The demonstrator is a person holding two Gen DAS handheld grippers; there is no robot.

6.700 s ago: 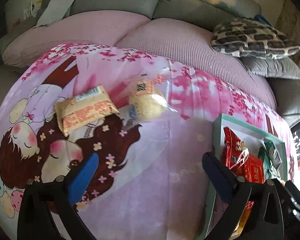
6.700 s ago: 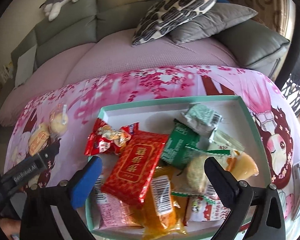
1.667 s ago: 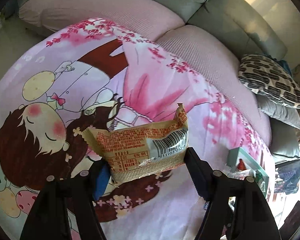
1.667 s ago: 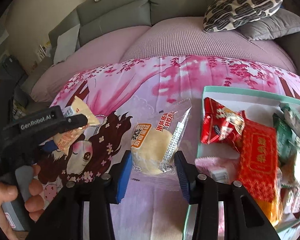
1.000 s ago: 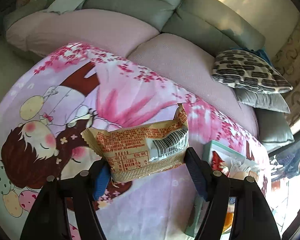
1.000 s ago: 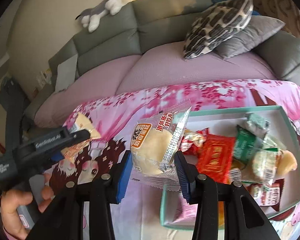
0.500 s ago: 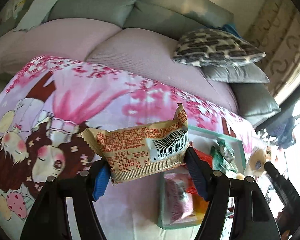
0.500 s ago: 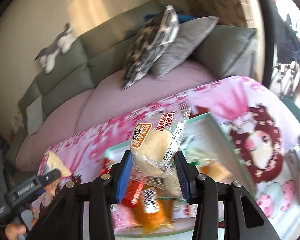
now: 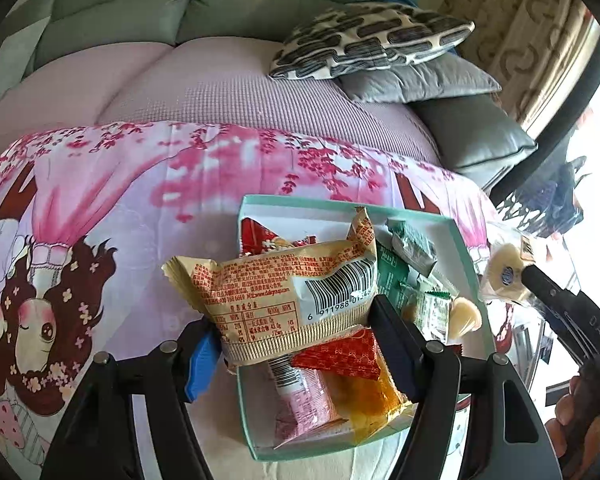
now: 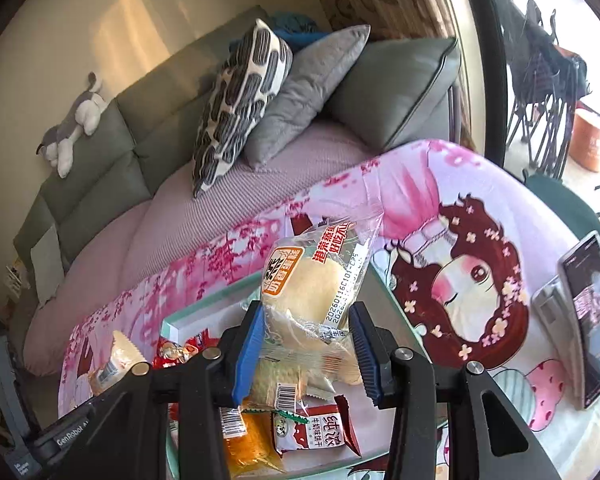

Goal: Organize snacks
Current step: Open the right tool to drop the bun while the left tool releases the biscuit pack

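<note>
Two packets aloft. Left tool (image 9: 296, 340) pinches tan biscuit packet (image 9: 280, 300) by bottom edge, over teal box (image 9: 466, 256). Right tool (image 10: 306, 350) clamps steamed-cake packet (image 10: 312, 284) above same box. Both poised for drop onto snacks inside.

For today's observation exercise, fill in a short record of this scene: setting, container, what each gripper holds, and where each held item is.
Setting: pink cartoon-print cloth in front of a grey sofa.
Container: teal-rimmed white tray, crowded with wrapped snacks.
Left gripper: shut on tan barcode-printed snack packet, above the tray.
Right gripper: shut on clear-wrapped pale round bun, above the tray.
</note>
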